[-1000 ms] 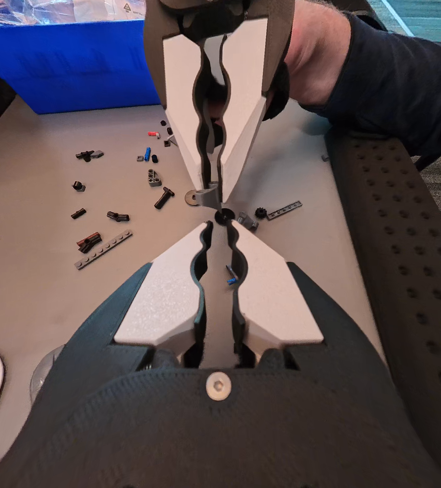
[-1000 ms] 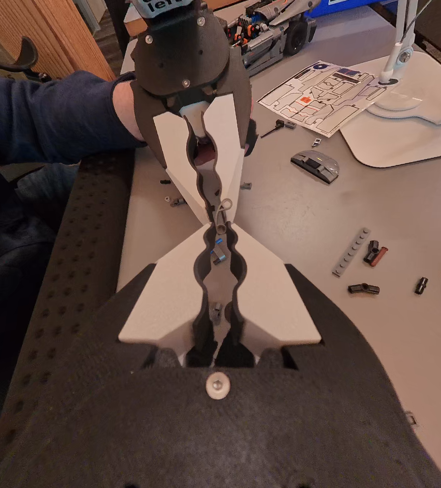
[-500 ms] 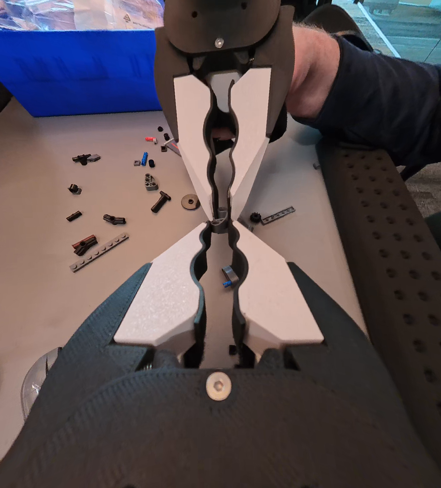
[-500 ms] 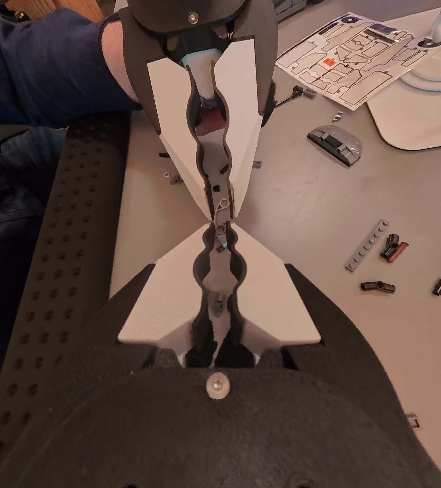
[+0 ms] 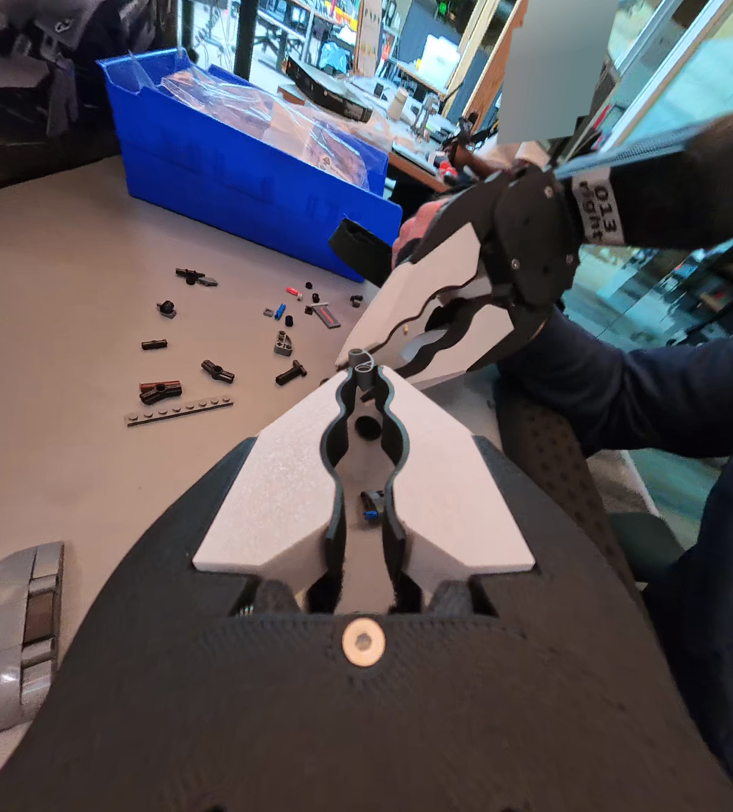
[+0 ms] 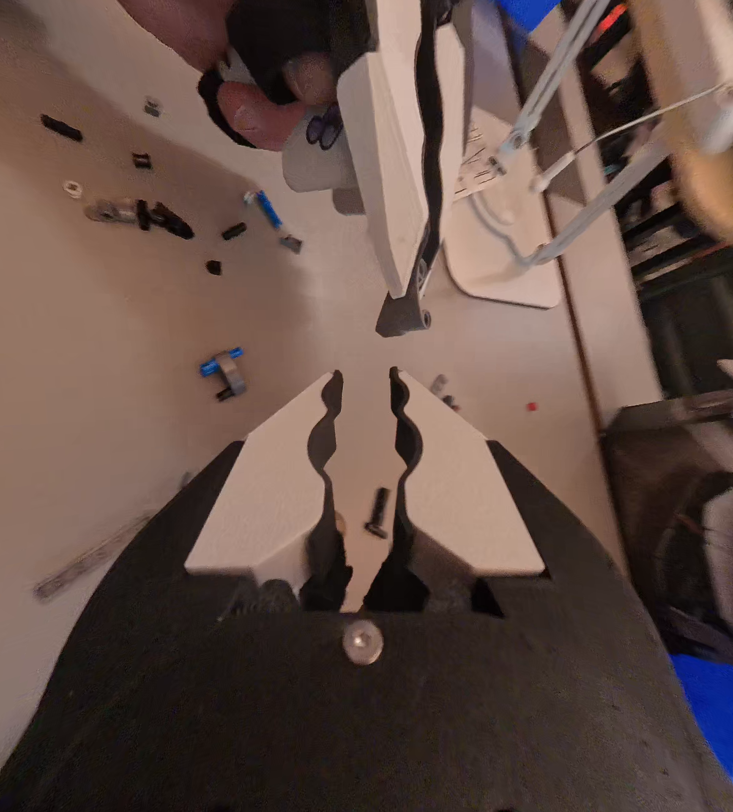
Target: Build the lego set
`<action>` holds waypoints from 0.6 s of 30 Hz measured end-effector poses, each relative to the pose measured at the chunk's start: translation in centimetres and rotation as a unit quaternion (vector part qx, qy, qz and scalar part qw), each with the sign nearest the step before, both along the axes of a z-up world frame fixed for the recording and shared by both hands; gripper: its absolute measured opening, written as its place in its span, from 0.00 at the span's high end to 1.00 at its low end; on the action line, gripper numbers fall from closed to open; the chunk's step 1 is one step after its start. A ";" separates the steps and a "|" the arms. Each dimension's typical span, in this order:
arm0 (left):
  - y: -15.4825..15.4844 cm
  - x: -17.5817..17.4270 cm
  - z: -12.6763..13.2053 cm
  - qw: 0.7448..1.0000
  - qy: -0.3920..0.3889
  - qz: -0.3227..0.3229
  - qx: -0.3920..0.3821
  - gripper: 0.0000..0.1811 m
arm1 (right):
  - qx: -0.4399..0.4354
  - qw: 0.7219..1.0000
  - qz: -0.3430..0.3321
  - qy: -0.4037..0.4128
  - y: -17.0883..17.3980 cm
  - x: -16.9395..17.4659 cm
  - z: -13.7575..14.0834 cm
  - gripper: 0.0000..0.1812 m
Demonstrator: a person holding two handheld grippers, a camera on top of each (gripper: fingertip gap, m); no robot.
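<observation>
My left gripper (image 5: 364, 373) is shut on a small grey connector (image 5: 361, 367), held above the beige table (image 5: 48, 483). In the right wrist view the left gripper (image 6: 404, 303) comes down from the top with the dark grey connector (image 6: 402, 320) at its tips. My right gripper (image 6: 364, 372) is open and empty, with its tips a short way off the connector. In the left wrist view the right gripper (image 5: 375, 353) reaches in from the right, next to the held piece. A grey and blue sub-assembly (image 6: 224, 371) lies on the table, also seen between my left fingers (image 5: 373, 505).
Loose black and grey parts and a long grey plate (image 5: 178, 413) lie to the left. A blue bin (image 5: 246, 175) stands behind them. A grey curved piece (image 5: 4, 637) lies at the near left. A black perforated edge (image 5: 545, 461) lines the right. A white lamp base (image 6: 501, 272) stands beyond.
Both grippers met tip to tip on the grey connector. Now the right gripper has opened, let go and swung aside. The left gripper keeps the connector and has tilted up.
</observation>
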State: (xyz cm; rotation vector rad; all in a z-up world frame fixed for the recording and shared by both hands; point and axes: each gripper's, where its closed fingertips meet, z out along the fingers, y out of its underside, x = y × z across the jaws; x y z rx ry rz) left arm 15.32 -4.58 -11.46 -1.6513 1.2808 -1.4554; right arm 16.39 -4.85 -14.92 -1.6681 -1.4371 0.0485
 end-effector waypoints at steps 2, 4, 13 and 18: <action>0.2 0.0 0.2 1.000 -0.011 0.001 -0.022 0.97 | 0.042 0.999 -0.005 -0.004 0.3 0.1 0.9 0.88; 0.2 0.0 0.4 0.999 -0.020 0.001 -0.040 0.97 | 0.075 0.997 -0.007 -0.005 0.4 -0.1 1.8 0.88; -0.2 0.4 1.1 0.994 -0.051 -0.012 -0.099 0.97 | 0.161 0.986 -0.019 -0.050 0.8 -0.3 2.8 0.88; -0.2 0.4 1.8 0.987 -0.075 -0.016 -0.140 0.98 | 0.182 0.981 -0.025 -0.059 0.9 -0.4 3.1 0.89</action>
